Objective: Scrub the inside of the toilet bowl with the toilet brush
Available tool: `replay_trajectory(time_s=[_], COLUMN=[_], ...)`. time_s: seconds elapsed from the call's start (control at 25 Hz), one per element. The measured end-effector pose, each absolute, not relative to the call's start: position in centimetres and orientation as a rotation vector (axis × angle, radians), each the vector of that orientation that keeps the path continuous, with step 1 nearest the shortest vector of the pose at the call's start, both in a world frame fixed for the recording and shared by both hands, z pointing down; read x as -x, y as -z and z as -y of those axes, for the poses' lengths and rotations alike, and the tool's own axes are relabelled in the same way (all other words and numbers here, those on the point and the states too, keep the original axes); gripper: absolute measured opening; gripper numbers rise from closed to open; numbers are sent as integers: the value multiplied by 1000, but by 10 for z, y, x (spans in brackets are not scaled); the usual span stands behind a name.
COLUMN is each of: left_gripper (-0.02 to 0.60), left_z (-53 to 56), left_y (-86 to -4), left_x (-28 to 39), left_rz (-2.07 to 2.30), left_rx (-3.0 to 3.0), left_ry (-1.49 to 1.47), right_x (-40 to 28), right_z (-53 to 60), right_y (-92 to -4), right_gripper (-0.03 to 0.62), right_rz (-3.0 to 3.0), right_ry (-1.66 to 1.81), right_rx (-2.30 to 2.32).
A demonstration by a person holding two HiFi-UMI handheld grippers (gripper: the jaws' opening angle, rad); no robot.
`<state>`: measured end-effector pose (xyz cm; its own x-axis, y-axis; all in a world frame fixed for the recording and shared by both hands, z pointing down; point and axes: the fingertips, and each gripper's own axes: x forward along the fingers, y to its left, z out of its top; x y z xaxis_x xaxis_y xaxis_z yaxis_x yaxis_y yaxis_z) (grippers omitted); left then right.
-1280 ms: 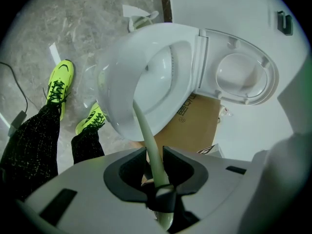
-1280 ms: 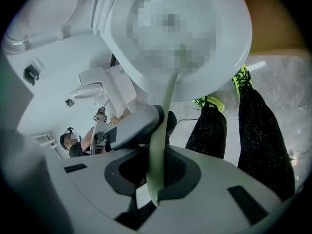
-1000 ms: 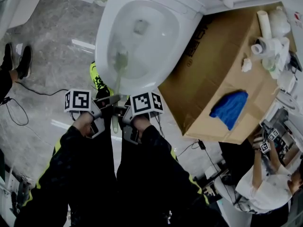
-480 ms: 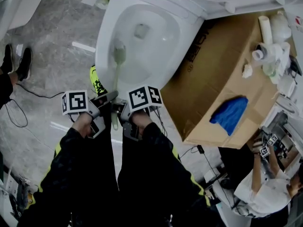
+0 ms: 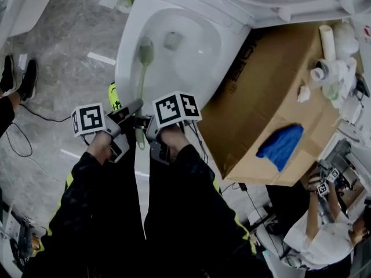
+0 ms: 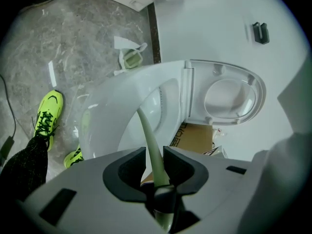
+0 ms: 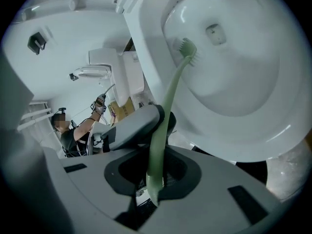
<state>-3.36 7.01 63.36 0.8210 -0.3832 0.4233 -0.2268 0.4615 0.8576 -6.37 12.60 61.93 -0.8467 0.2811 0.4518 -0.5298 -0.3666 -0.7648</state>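
The pale green toilet brush (image 5: 141, 83) reaches into the white toilet bowl (image 5: 191, 45). Its bristle head (image 5: 146, 50) lies against the bowl's left inner wall, near the drain hole (image 5: 172, 39). My left gripper (image 5: 132, 120) and right gripper (image 5: 148, 129) are side by side at the bowl's near rim, both shut on the handle's lower end. In the left gripper view the handle (image 6: 152, 155) runs up between the dark pads into the bowl (image 6: 105, 111). The right gripper view shows the bristle head (image 7: 186, 48) on the bowl wall and the handle (image 7: 163, 126) clamped in my right gripper (image 7: 155, 172).
A large cardboard box (image 5: 261, 80) stands against the toilet's right side, with a blue cloth (image 5: 281, 138) and white rolls (image 5: 330, 57) on it. A seated person (image 5: 324, 230) is at the lower right. Neon shoes (image 6: 48, 113) and a brush holder (image 6: 130, 57) are on the marble floor.
The brush head has slid from the bowl's near wall up along its left wall toward the far side. Both grippers have moved forward with the handle.
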Motion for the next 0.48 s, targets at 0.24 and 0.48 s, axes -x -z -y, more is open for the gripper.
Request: replay_trajectory(time_s=[0.24,0.48], left_gripper=[103,104], left_z=[-42,-24], left_y=[-636,-642], left_x=[38,35], left_rz=[644,632], left_rx=[-1135,-1161], left_ry=[132,117], right_x=[68,66], right_z=[-100,-81], right_y=[-625,-630], right_gripper=[55,55], right_rz=[1420,1452], right_ry=[-2202,-2209], right_rx=[-352,-388])
